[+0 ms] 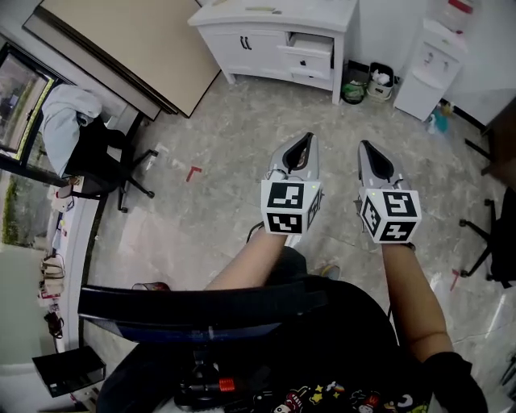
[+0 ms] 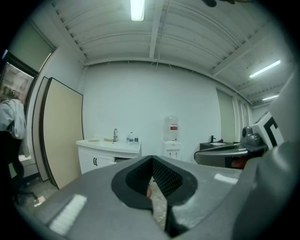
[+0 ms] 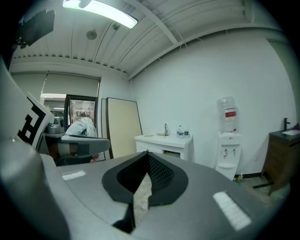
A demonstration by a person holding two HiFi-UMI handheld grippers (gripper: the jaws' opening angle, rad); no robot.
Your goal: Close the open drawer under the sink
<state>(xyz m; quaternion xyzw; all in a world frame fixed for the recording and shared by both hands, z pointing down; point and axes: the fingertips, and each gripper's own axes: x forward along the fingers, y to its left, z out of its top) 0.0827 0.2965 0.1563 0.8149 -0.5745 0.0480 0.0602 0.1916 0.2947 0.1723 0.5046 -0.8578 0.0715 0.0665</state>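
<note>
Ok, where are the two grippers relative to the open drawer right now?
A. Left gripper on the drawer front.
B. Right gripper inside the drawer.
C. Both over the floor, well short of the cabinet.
C: in the head view the left gripper and right gripper are over bare floor, with the open drawer of the sink cabinet far ahead, untouched.

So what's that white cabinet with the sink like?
The cabinet is white, painted wood by the look, standing on short legs on the pale stone-look floor against the wall. Two doors with dark handles sit at its left; at its right the top drawer is pulled out. A tap and small bottles stand on top.
</note>
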